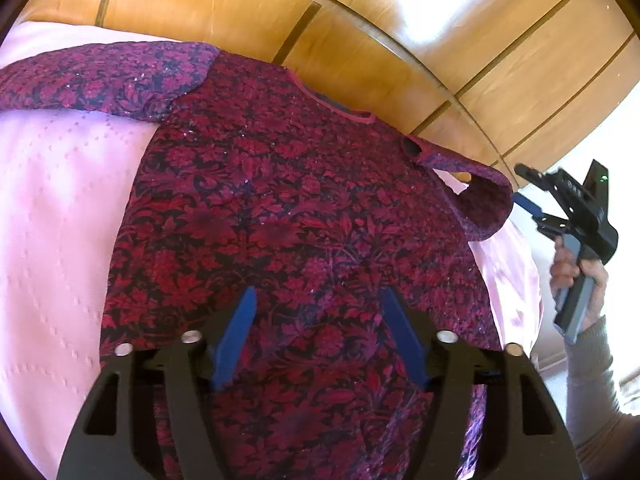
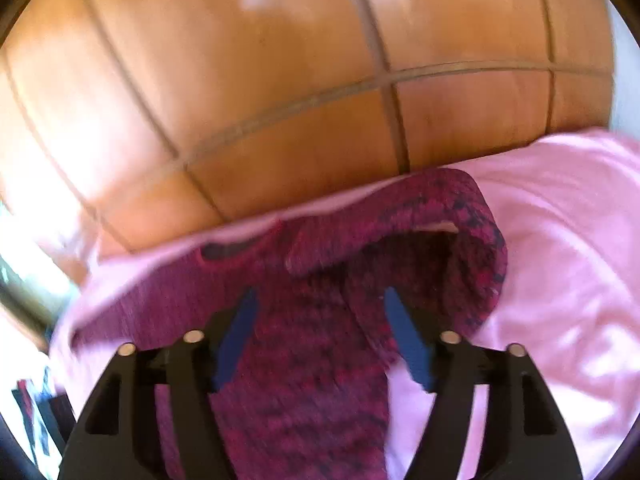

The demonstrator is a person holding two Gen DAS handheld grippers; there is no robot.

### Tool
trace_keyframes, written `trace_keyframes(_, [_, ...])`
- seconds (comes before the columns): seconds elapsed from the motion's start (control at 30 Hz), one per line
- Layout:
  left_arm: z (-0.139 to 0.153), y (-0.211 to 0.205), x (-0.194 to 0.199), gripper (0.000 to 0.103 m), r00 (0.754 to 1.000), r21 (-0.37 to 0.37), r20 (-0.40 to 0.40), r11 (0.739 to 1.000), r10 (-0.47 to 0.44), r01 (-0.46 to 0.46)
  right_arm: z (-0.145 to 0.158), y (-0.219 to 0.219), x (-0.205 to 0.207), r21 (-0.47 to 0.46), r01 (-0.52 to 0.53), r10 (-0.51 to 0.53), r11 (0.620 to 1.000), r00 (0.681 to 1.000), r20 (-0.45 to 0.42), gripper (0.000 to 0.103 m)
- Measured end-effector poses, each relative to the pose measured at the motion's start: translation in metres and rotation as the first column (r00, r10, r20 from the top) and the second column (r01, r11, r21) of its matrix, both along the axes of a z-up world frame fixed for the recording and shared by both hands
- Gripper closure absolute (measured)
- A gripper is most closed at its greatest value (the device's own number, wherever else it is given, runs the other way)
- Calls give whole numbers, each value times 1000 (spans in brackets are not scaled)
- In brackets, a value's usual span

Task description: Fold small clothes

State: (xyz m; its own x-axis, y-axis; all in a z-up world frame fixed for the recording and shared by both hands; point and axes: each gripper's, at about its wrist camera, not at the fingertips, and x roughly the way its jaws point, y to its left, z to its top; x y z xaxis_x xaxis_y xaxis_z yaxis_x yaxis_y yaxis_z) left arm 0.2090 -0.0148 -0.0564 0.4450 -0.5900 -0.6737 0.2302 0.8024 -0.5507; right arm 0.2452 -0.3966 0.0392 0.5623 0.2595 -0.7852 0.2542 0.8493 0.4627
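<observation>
A small dark-red floral top point(image 1: 280, 208) lies flat on a pink bedspread point(image 1: 60, 208), neckline point(image 1: 332, 106) toward the headboard. Its one sleeve point(image 1: 100, 76) stretches out to the left. The other sleeve point(image 1: 480, 196) curls back in a loop near the shoulder. My left gripper point(image 1: 318, 294) hovers over the top's body, open, with nothing between its blue fingers. My right gripper point(image 1: 520, 186) is beside that looped sleeve, held in a hand. The blurred right wrist view shows the right gripper point(image 2: 320, 296) open just short of the looped sleeve point(image 2: 460, 208), holding nothing.
A glossy wooden headboard point(image 1: 400, 40) rises right behind the neckline, also filling the top of the right wrist view as the headboard point(image 2: 280, 80). Bare pink bedspread point(image 2: 560, 240) spreads to the right of the sleeve. The bed's edge drops off at far right point(image 1: 532, 280).
</observation>
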Motion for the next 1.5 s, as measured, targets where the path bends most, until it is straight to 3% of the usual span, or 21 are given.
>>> trace_keyframes(0.07, [0,-1,1,33,1000,2,-2,1000,1,-1,-15,-3,8,73,65,-64,995,998,-27,32])
trace_keyframes(0.23, [2,-1,3,33,1000,3,-5,1000,-6,6,-56,-7,36,106,274,-265,956,960,-91,36])
trace_keyframes(0.3, [4,-2,6,33,1000,-14,-2,1000,-9,9,-67,-9,48,107,310,-298,945,948,-114,54])
trace_keyframes(0.37, [8,-3,11,33,1000,-53,0,998,-22,22,-78,-11,60,123,313,-295,942,944,-147,90])
trace_keyframes(0.43, [14,-6,18,33,999,-102,2,994,-41,41,-74,-9,60,168,293,-273,941,953,-134,91])
trace_keyframes(0.53, [20,-14,34,34,997,-211,-7,975,-75,72,-54,3,51,291,191,-185,937,982,-48,92])
trace_keyframes(0.63, [25,-25,57,33,996,-313,-24,947,-86,74,-43,15,38,410,119,-130,904,992,-1,92])
trace_keyframes(0.67, [27,-29,64,28,996,-330,-26,941,-83,69,-42,19,34,441,98,-115,892,993,11,92])
trace_keyframes(0.8, [32,-42,93,12,996,-460,-59,887,-70,35,-40,39,23,482,44,-63,875,998,23,92])
trace_keyframes(0.97, [22,-59,123,11,989,-517,-138,856,-52,-28,-47,60,17,569,19,-45,822,998,32,92])
trace_keyframes(1.13, [4,-63,142,11,973,-610,-225,786,-52,-100,-53,82,18,556,-32,14,830,999,37,92])
trace_keyframes(1.2, [5,-64,146,32,973,-608,-225,787,-45,-104,-53,90,20,537,-50,39,842,999,31,92])
trace_keyframes(1.23, [7,-65,149,63,975,-592,-215,800,-47,-92,-55,95,19,531,-59,51,845,998,30,92])
trace_keyframes(1.27, [10,-65,150,88,978,-557,-208,826,-35,-89,-55,97,19,526,-62,54,848,998,31,90])
trace_keyframes(1.3, [13,-65,152,89,980,-516,-200,851,-12,-95,-54,97,19,521,-62,54,851,998,29,86])
trace_keyframes(1.33, [17,-64,154,91,982,-505,-190,858,-9,-90,-54,95,15,521,-57,51,852,998,28,73])
trace_keyframes(1.37, [21,-62,154,91,985,-483,-174,871,3,-88,-53,91,11,519,-55,47,853,998,30,47])
trace_keyframes(1.4, [31,-59,156,92,990,-441,-143,893,21,-83,-51,86,4,506,-51,40,861,999,33,37])
trace_keyframes(1.43, [35,-57,158,92,991,-430,-127,899,28,-80,-50,77,-2,477,-37,25,878,999,31,25])
trace_keyframes(1.5, [49,-49,162,92,995,-406,-91,911,42,-76,-50,55,-15,446,6,-19,895,999,26,21])
